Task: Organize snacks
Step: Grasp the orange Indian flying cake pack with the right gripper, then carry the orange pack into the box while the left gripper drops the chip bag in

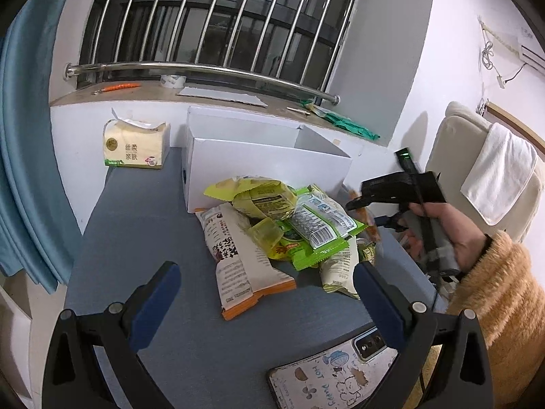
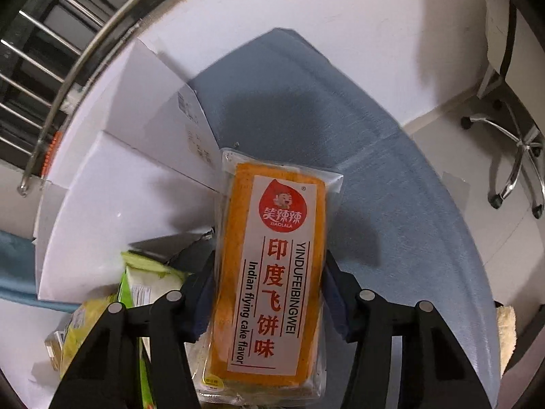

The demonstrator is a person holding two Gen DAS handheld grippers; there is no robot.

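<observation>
Right gripper (image 2: 269,293) pinching orange snack pack (image 2: 272,266), raised over table's (image 2: 391,187) right end beside white box (image 2: 119,187). Left gripper (image 1: 265,286) spread, empty, near snack pile (image 1: 282,228).

Barred window (image 1: 218,24) above stone sill (image 1: 163,93); blue curtain (image 1: 24,156) to its left; white wall (image 1: 453,58) and cream chair (image 1: 453,143) to its right.

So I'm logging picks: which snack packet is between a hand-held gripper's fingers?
The orange packet labelled "Indian flying cake flavor", between the right hand-held gripper fingers. The other packets lie in the pile ungripped.
</observation>
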